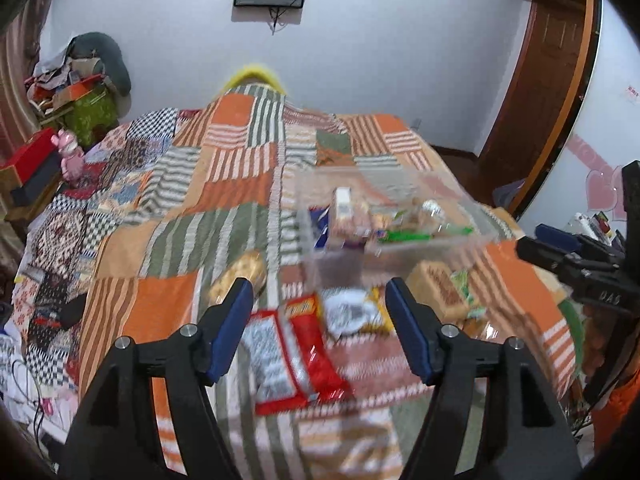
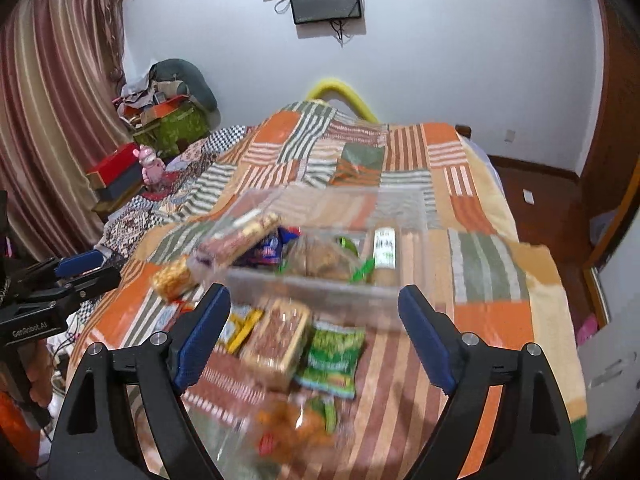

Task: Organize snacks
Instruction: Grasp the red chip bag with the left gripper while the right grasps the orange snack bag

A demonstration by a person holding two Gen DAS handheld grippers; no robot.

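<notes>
Loose snack packets lie on a patchwork quilt [image 1: 200, 200] in front of a clear plastic box [image 1: 400, 254] that holds several snacks. In the left wrist view my left gripper [image 1: 318, 294] hovers open and empty above a red packet [image 1: 308, 360] and a white and yellow packet [image 1: 352, 314]; a cracker pack [image 1: 240, 272] lies just left. In the right wrist view my right gripper [image 2: 314, 302] stands open and empty over a brown biscuit pack [image 2: 276, 340], a green packet [image 2: 332, 356] and an orange snack bag [image 2: 296, 420], near the clear box [image 2: 312, 286]. The pictures are blurred.
Each gripper shows in the other's view: the right gripper [image 1: 536, 240] at the right, the left gripper [image 2: 100, 270] at the left. A red box [image 2: 116, 164] and pink toy [image 2: 152, 168] sit beside the bed. A wooden door [image 1: 540, 100] stands right.
</notes>
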